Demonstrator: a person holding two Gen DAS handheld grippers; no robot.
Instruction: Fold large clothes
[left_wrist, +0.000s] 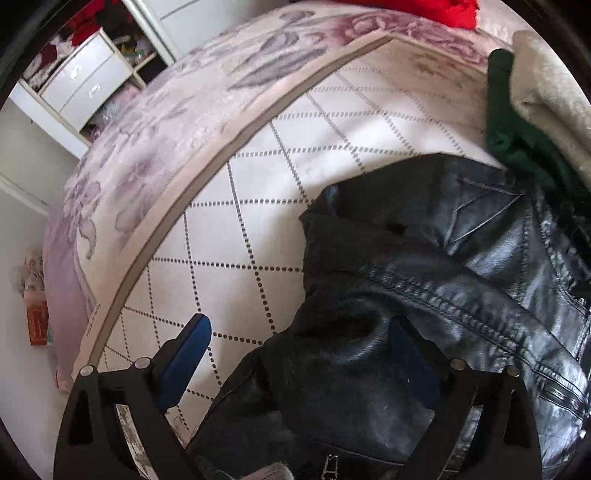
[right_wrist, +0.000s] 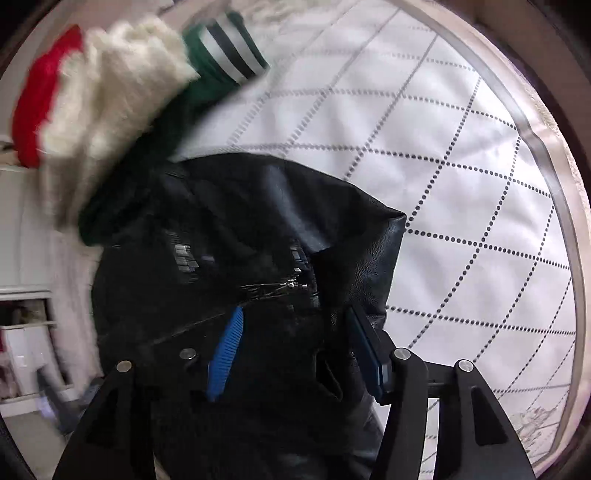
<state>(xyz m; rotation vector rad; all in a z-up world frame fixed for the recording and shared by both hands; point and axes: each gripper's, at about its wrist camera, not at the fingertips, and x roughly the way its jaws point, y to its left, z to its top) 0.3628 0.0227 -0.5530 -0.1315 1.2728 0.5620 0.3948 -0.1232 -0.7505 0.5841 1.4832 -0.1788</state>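
Bed (left_wrist: 258, 206) w/ quilted cover: jacket (left_wrist: 461, 258) bunched on it. We've both tongs spread, astride jacket fabric — left tongs (left_wrist: 295, 354), right tongs (right_wrist: 295, 350). Jacket runs fwd-right of left tongs.

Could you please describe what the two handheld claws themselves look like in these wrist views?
Both look alike. The left claw has a black angular frame with triangular cut-outs, round silver pivot bolts, and two flat blue pads. The right claw has the same black linkage arms and silver bolts; its blue pads are finely ribbed. No cables, markings, sleeves or hands are visible.
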